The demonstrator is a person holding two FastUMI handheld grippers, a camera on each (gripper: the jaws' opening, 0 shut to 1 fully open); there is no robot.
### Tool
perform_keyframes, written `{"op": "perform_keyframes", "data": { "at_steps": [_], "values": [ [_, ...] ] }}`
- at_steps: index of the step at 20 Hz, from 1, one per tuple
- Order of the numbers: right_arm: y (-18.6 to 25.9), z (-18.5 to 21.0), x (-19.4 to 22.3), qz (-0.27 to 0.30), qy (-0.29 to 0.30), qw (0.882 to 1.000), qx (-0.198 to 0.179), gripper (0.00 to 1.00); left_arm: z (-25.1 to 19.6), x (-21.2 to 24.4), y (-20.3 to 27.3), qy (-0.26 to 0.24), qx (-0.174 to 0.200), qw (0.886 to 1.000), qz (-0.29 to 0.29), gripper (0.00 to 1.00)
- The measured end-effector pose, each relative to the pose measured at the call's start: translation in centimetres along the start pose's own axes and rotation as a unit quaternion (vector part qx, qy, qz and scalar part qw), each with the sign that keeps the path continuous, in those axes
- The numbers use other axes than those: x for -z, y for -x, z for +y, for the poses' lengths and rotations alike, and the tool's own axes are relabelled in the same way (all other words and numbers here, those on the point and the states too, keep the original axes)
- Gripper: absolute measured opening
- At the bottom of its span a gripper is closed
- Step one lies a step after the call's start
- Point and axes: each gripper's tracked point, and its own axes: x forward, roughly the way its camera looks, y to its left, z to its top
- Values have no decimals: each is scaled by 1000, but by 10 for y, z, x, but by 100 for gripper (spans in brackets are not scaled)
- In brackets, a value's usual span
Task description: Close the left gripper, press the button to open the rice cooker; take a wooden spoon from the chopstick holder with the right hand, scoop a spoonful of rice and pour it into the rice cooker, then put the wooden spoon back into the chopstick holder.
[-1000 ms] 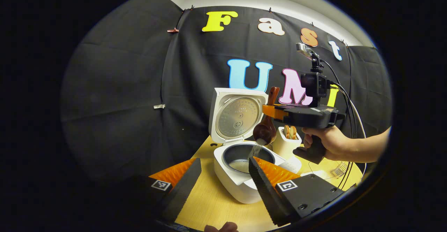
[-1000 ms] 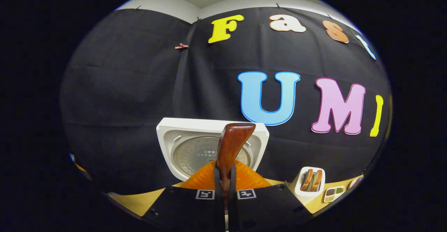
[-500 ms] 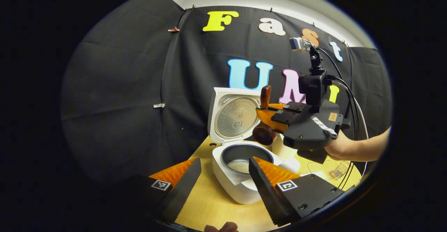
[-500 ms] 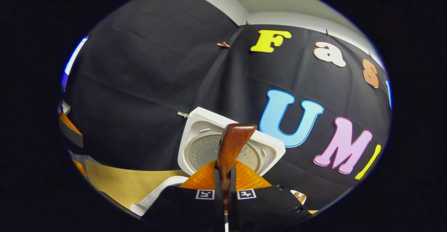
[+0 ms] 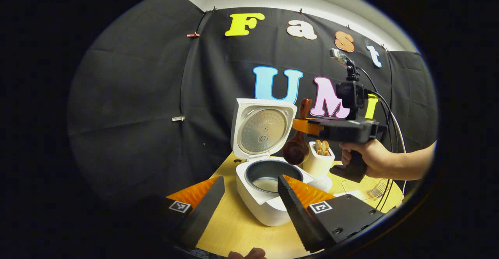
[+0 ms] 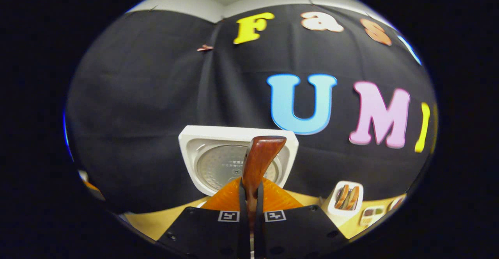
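1. Holding the wooden spoon by its stiff, light handle, our right gripper jaws clamp it above the open rice cooker.
2. Our left gripper jaws stand wide.

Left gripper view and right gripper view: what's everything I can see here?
Rice cooker: one, white, on the table, lid up.
Rice: a little, white, in the cooker's pot.
Wooden spoon: one, brown, above the cooker.
Chopstick holder: one, white, right of the cooker.
Small tray: one, compartmented, far right.
Table: one, light wood.
Left tongs: open, near the cooker.
Right tongs: shut on the spoon's handle.
Hand: holding the right tongs.
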Motion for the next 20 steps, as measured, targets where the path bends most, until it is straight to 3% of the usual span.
{"op": "perform_keyframes", "data": {
  "at_steps": [3,10,13,20],
  "values": [
    [10,-22,-9,6,-116,993,17,8,-7,-1,4,-6,0,1000,-1,95],
    [70,-82,-47,-31,-246,968,46,8,-41,-8,6,10,20,1000,-5,95],
    [106,-118,-65,-62,-262,961,68,8,-58,-13,4,2,27,1000,-8,95],
    [193,-216,-62,-94,-242,959,118,8,-98,-25,-4,-13,43,999,-19,95]
  ]
}}
